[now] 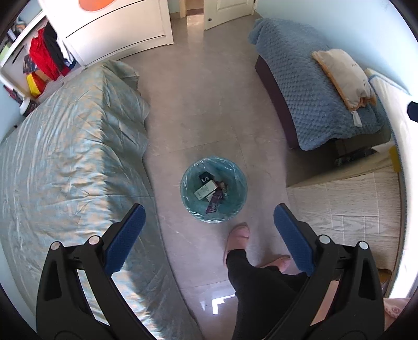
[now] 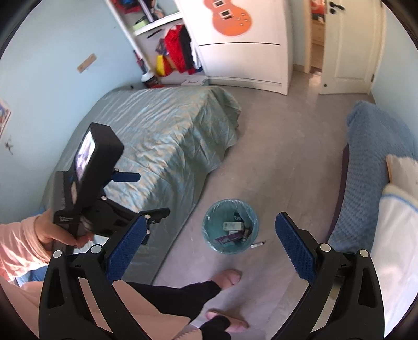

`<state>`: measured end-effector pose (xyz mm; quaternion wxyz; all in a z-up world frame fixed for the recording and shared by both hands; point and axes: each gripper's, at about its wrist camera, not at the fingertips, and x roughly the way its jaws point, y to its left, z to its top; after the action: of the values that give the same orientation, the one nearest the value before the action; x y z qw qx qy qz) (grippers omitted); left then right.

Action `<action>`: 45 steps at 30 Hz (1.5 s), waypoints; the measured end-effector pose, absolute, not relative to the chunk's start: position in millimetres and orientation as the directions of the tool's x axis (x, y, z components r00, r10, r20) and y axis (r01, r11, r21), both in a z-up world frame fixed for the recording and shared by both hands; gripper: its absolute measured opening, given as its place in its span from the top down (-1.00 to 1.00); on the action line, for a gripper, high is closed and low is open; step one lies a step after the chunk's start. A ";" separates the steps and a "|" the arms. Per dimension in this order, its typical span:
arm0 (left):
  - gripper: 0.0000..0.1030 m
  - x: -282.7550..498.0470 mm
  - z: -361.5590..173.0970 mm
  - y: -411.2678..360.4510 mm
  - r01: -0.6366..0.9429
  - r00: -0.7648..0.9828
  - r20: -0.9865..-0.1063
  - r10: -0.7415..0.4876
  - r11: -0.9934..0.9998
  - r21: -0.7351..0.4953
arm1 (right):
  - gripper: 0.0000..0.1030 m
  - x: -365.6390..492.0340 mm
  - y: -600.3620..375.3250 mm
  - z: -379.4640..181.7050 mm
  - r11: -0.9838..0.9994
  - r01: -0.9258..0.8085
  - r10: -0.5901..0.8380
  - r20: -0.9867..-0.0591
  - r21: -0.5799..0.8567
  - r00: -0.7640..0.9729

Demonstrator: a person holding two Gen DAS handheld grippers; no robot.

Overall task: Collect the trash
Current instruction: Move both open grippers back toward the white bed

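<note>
teal bin (image 1: 213,206), grey floor (image 1: 209,109). pale green bedspread (image 1: 65,157), blue knobbly blanket (image 1: 313,104). orange guitar (image 2: 230,18) on white wardrobe (image 2: 248,60).

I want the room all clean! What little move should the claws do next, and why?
Probably lower the right claw toward the small tube lying on the floor beside the trash bin. It seems to be the only loose trash showing outside the bin, and both claws are open and hold nothing. The left claw can wait.

The grey tiled floor (image 1: 203,109) carries a round bin with a blue liner (image 1: 213,188), standing between the green-covered bed (image 1: 65,157) and the blue-blanketed couch (image 1: 308,104). A small marker-like item (image 2: 257,244) lies on the tiles just beside the bin.
</note>
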<state>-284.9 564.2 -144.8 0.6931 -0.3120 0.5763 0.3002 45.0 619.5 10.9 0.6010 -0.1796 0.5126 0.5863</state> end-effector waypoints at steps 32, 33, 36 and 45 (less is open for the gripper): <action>-0.87 -93.7 -38.9 364.2 -0.097 0.349 -0.928 -0.131 0.980 -0.175 | -0.89 -9.0 308.5 47.7 0.852 -0.386 0.466 -0.847 0.353 0.256; -0.87 -87.3 -36.0 351.6 -0.068 0.346 -0.927 -0.145 0.981 -0.179 | -0.88 -16.3 294.0 49.3 0.872 -0.358 0.441 -0.851 0.333 0.284; -0.87 -74.8 -24.1 319.1 0.004 0.353 -0.918 -0.179 0.982 -0.190 | -0.89 -35.8 258.8 55.5 0.909 -0.278 0.397 -0.851 0.311 0.344; -0.87 -40.1 11.9 228.3 0.252 0.364 -0.886 -0.288 0.946 -0.204 | -0.89 -84.8 167.4 65.2 0.959 -0.030 0.263 -0.850 0.281 0.456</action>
<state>-40.1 228.3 11.9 0.8257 -0.0165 0.5397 -0.1636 -84.8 167.4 65.2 0.8456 0.1136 0.5144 0.0866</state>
